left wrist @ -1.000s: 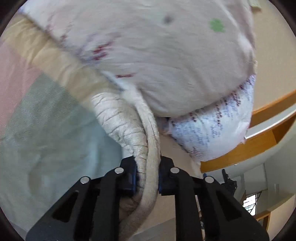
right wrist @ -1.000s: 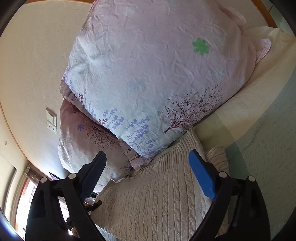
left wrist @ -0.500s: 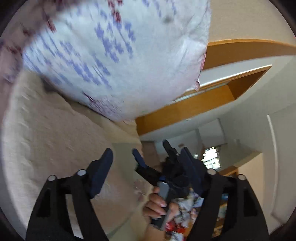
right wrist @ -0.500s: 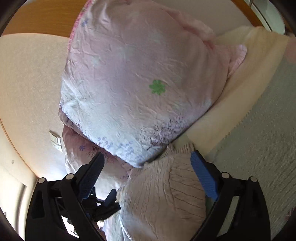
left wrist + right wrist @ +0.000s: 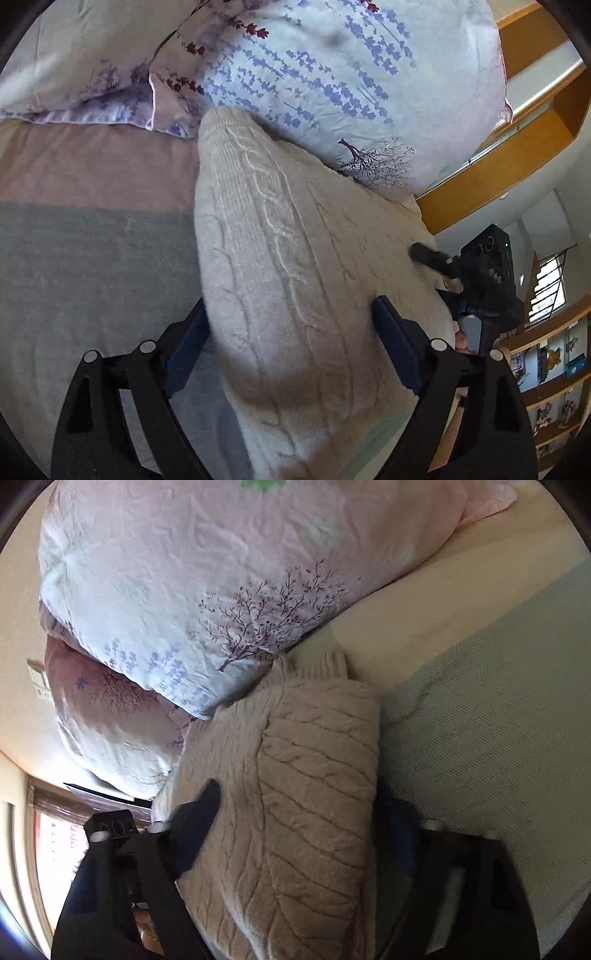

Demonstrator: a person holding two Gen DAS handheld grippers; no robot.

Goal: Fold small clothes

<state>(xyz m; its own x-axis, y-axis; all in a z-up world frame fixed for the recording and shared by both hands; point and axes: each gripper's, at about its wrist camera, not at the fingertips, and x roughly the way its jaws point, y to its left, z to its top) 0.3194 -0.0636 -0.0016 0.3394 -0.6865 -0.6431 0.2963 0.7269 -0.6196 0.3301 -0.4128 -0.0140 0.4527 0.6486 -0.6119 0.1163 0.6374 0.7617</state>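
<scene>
A cream cable-knit sweater (image 5: 295, 280) lies folded in a thick bundle on the bed, one end against the pillows. My left gripper (image 5: 288, 332) is open, its jaws wide on either side of the bundle. In the right wrist view the same sweater (image 5: 310, 797) fills the middle. My right gripper (image 5: 295, 812) is open around it, the left finger (image 5: 199, 812) resting on the knit and the right finger partly hidden behind the fold. The right gripper also shows in the left wrist view (image 5: 476, 280) at the sweater's far right edge.
Two floral pillows (image 5: 332, 81) (image 5: 207, 572) are stacked behind the sweater against the wall. The striped bedspread (image 5: 81, 266) (image 5: 491, 731) extends beside the sweater. A wooden headboard (image 5: 491, 177) and shelves with items (image 5: 550, 373) are at the right.
My left gripper let go of the bunched sweater, opened and swung round to straddle the folded bundle. My right gripper moved down closer, now straddling the bundle from the other side.
</scene>
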